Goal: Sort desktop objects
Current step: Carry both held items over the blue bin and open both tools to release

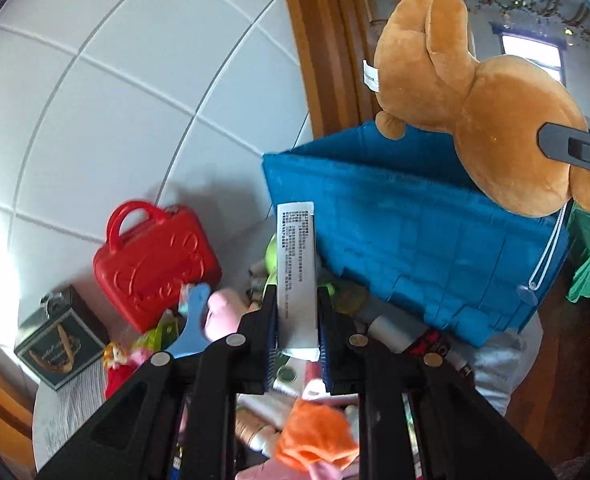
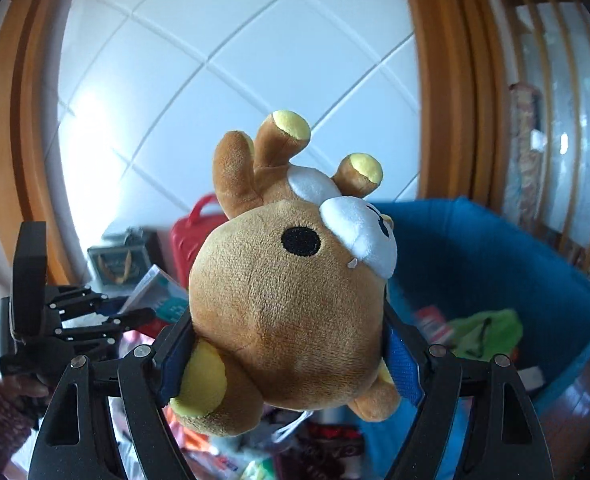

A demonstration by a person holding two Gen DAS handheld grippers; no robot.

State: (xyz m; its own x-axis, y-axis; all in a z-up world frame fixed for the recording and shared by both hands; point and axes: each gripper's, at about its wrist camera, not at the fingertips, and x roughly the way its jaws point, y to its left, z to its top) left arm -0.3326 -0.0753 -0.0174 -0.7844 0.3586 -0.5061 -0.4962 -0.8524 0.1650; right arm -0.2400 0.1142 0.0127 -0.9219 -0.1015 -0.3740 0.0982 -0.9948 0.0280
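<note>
Above the cluttered table, mid-transfer: left gripper (image 1: pixel 297 320) clamped on a slim white box (image 1: pixel 297 276), right gripper (image 2: pixel 291 344) clasping a brown plush bear (image 2: pixel 291 300). Next, likely: carry over the blue fabric bin (image 1: pixel 415 248), then release.

Fuzzy plush bear (image 2: pixel 287 312), matt blue cloth bin (image 1: pixel 415 240), seemingly glossy red plastic case (image 1: pixel 155 260).

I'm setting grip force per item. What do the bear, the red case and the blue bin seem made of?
Bear: soft plush, fuzzy nap, dented by the pads. Red case: probably hard moulded plastic, glossy with embossed relief. Blue bin: woven fabric, matte, creased walls.
</note>
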